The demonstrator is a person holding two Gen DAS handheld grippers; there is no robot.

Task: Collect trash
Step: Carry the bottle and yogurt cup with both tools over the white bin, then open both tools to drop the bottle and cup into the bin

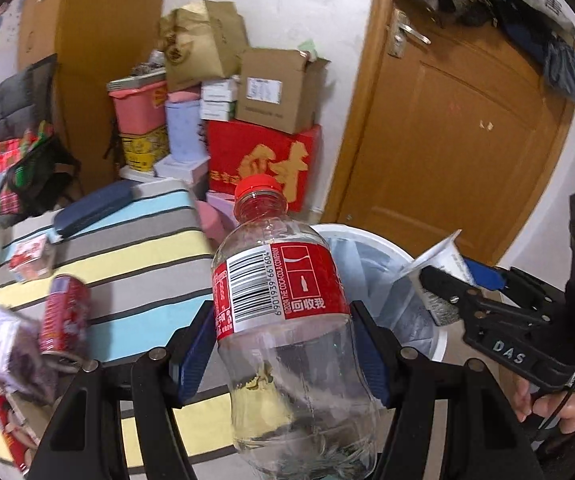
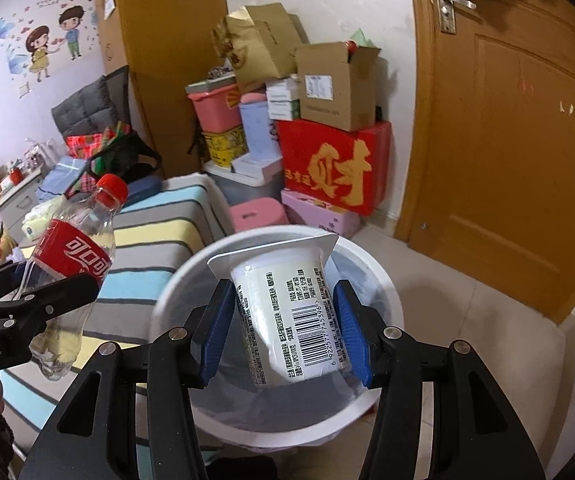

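Observation:
My left gripper (image 1: 283, 344) is shut on an empty clear cola bottle (image 1: 287, 320) with a red cap and red label, held upright at the bed's edge beside the white trash bin (image 1: 371, 236). The bottle also shows in the right wrist view (image 2: 75, 268). My right gripper (image 2: 285, 320) is shut on a white yogurt cup (image 2: 287, 312), held directly over the open trash bin (image 2: 175, 280), which has a clear liner. The right gripper and its cup (image 1: 443, 272) show in the left wrist view, above the bin's far side.
A striped bed (image 1: 135, 264) holds a red can (image 1: 65, 316), crumpled wrappers (image 1: 3, 344), a small box (image 1: 31, 258) and a dark case (image 1: 91, 208). Stacked boxes (image 2: 307, 120) stand against the wall. A wooden door (image 2: 507, 140) is on the right, with tiled floor below.

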